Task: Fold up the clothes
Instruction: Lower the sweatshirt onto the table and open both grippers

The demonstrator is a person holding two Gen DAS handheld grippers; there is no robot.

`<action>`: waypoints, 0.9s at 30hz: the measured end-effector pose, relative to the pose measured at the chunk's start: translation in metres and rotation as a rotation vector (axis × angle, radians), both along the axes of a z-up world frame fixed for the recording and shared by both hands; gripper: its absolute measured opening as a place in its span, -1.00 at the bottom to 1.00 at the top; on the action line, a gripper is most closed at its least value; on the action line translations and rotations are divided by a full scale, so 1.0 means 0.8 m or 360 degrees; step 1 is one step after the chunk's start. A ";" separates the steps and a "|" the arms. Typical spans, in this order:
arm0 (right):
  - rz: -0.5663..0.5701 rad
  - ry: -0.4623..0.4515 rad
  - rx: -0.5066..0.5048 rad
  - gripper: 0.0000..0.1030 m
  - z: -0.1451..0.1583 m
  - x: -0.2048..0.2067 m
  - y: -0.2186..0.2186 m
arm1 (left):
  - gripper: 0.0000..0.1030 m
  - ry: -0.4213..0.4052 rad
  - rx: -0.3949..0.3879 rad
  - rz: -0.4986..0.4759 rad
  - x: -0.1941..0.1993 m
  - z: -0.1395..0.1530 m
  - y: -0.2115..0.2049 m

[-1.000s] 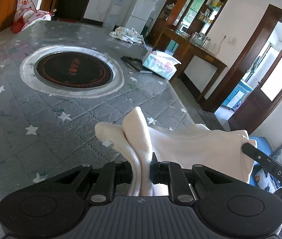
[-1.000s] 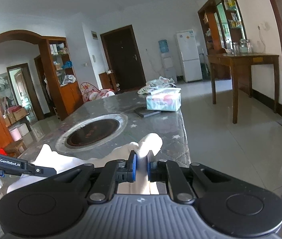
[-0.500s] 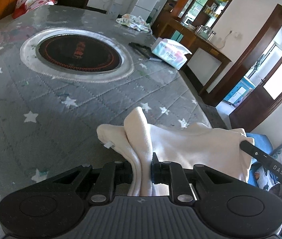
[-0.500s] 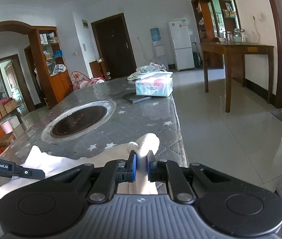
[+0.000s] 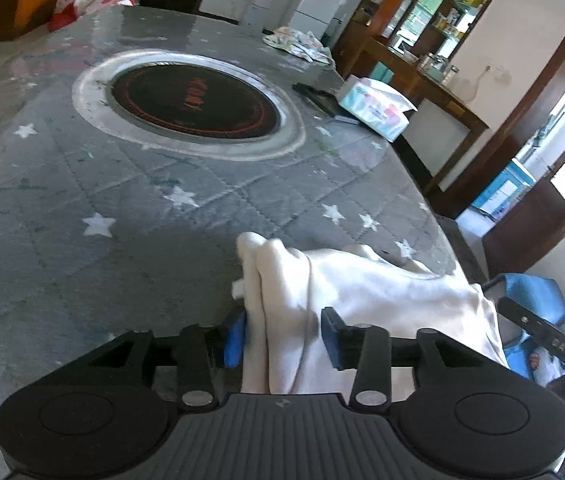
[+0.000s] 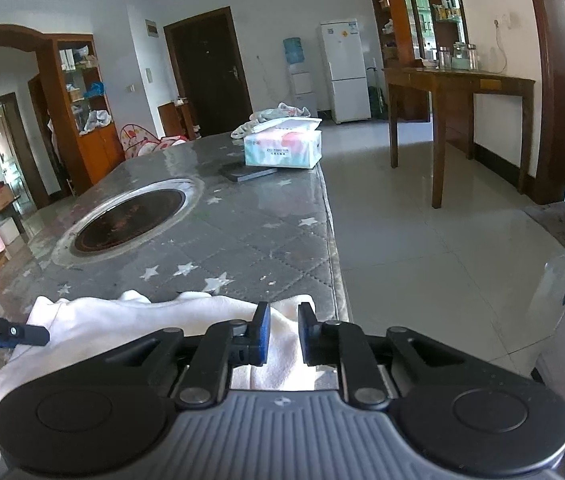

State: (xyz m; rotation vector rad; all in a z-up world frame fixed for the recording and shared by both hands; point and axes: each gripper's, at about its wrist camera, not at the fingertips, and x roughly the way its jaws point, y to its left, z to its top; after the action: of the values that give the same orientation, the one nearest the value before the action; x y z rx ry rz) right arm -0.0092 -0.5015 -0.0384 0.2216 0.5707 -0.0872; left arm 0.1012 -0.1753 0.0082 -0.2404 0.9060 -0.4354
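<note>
Cloth (image 5: 370, 292), cream-white, lies at the lower middle of both frames on the desk (image 5: 122, 208) near its edge; left hand-held gripper (image 5: 282, 336) and right hand-held gripper (image 6: 284, 334) stand parted around its bunched folds, not pinching

The garment (image 5: 366, 292) lies at the table's (image 5: 62, 208) near edge, the tissue box (image 5: 374, 108) far behind it.

Soft cream cloth garment (image 5: 366, 292) lies on a glossy, quilted grey star-printed table cover (image 5: 122, 208).
</note>
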 end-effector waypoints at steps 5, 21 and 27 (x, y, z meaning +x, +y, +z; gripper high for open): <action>0.0046 -0.0026 -0.0010 -0.31 0.008 -0.003 0.011 | -0.04 -0.0007 0.0040 0.0055 0.003 -0.001 0.005; 0.0365 0.0053 -0.0149 0.49 0.003 -0.008 0.099 | 0.17 -0.0134 0.0204 -0.0023 -0.033 0.008 -0.016; 0.0438 0.0100 -0.0274 0.63 -0.007 -0.020 0.123 | 0.25 -0.0177 0.0267 -0.0053 -0.052 0.009 -0.023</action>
State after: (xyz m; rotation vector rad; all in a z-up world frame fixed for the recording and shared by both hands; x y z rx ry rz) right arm -0.0249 -0.4029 -0.0441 -0.0285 0.6480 0.1235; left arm 0.0600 -0.1937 0.0157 -0.0470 0.8329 -0.3971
